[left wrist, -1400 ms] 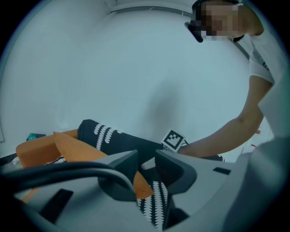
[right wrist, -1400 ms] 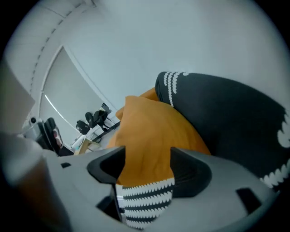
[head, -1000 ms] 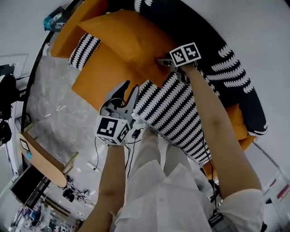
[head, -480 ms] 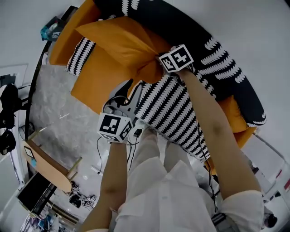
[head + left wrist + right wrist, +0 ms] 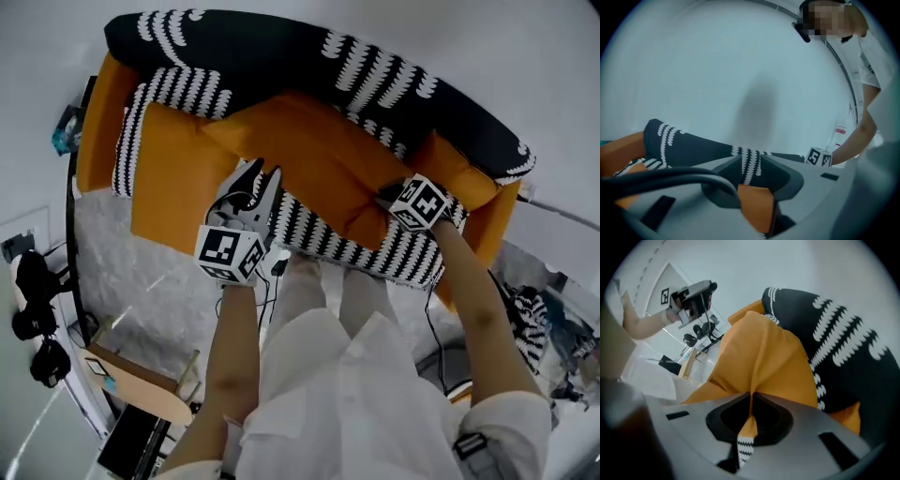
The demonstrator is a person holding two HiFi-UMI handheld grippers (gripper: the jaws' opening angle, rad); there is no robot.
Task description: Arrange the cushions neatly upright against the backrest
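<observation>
Your right gripper point(image 5: 751, 404) clenched on orange cushion point(image 5: 759, 357) corner. Left gripper point(image 5: 751, 180) jaws apart, gripping nothing. Striped cushion point(image 5: 403, 253) mostly hidden underneath.

Place: a staged living-room corner inside a studio or lab, not a lived-in home.
- Orange sofa point(image 5: 164, 178) with a black-and-white backrest cover point(image 5: 281, 56), set against a bare white wall point(image 5: 394, 23).
- Grey marbled floor point(image 5: 117, 267).
- Black camera gear point(image 5: 37, 314) at the left.
- Wooden frame point(image 5: 141, 389) and dark screen point(image 5: 131, 450) at the near left.
- Loose clutter point(image 5: 553, 342) piled on the floor at the right.
</observation>
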